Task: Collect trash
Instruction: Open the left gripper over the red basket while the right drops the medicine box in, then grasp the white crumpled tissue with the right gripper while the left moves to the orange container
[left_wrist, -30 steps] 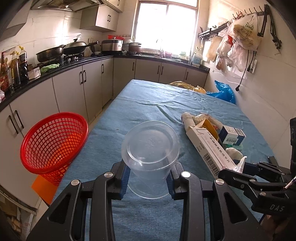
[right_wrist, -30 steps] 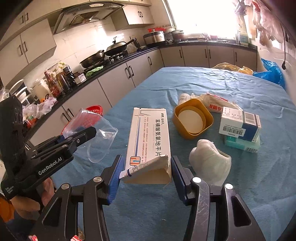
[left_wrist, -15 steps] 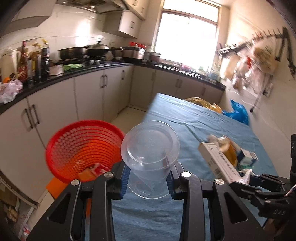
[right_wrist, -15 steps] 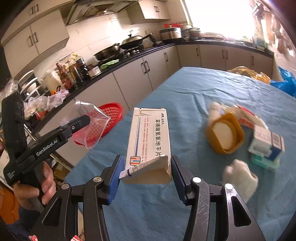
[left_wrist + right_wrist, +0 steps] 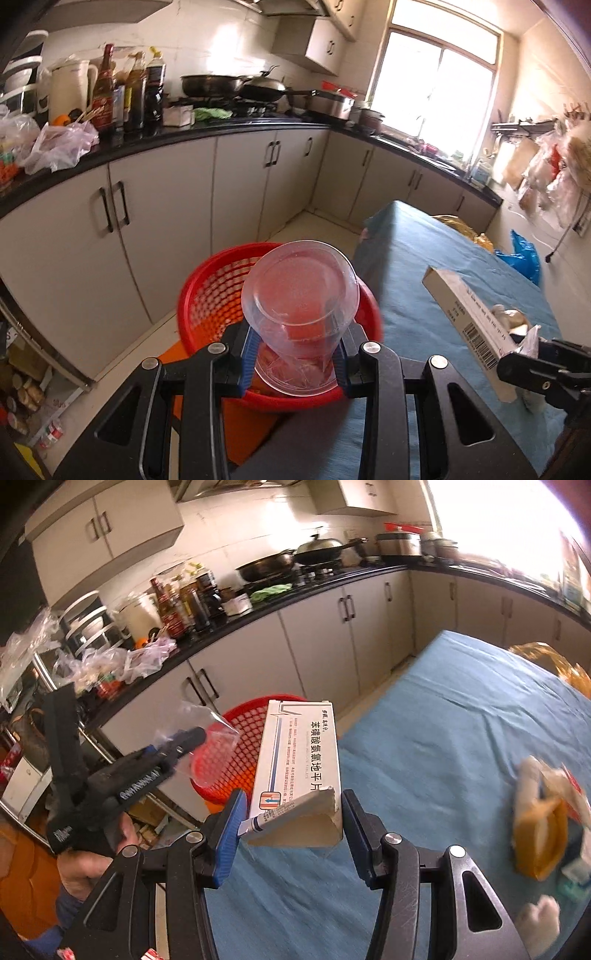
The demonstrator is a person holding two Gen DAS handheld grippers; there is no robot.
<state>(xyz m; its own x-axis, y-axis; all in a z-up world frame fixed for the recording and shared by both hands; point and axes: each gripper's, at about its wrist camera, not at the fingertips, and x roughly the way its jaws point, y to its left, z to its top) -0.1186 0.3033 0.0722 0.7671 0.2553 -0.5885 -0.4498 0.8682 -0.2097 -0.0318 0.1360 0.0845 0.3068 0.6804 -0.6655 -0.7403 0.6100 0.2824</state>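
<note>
I am holding the clear plastic cup (image 5: 301, 310) clamped in the left gripper (image 5: 295, 363), and it is hanging over the red basket (image 5: 207, 295) that is sitting low at the near left edge of the blue-clothed table (image 5: 443, 266). The right gripper (image 5: 291, 825) is clamped on the open end of the white medicine box (image 5: 299, 753), which is hanging over the near table edge, right of the basket. To do this well, I am thinking each piece should be centred over the basket mouth before I let go, cup first, so the box is not bouncing off the rim. The right wrist view is showing leftover wrappers (image 5: 543, 797) at the table's right side; the left view is showing scraps already lying inside the basket
</note>
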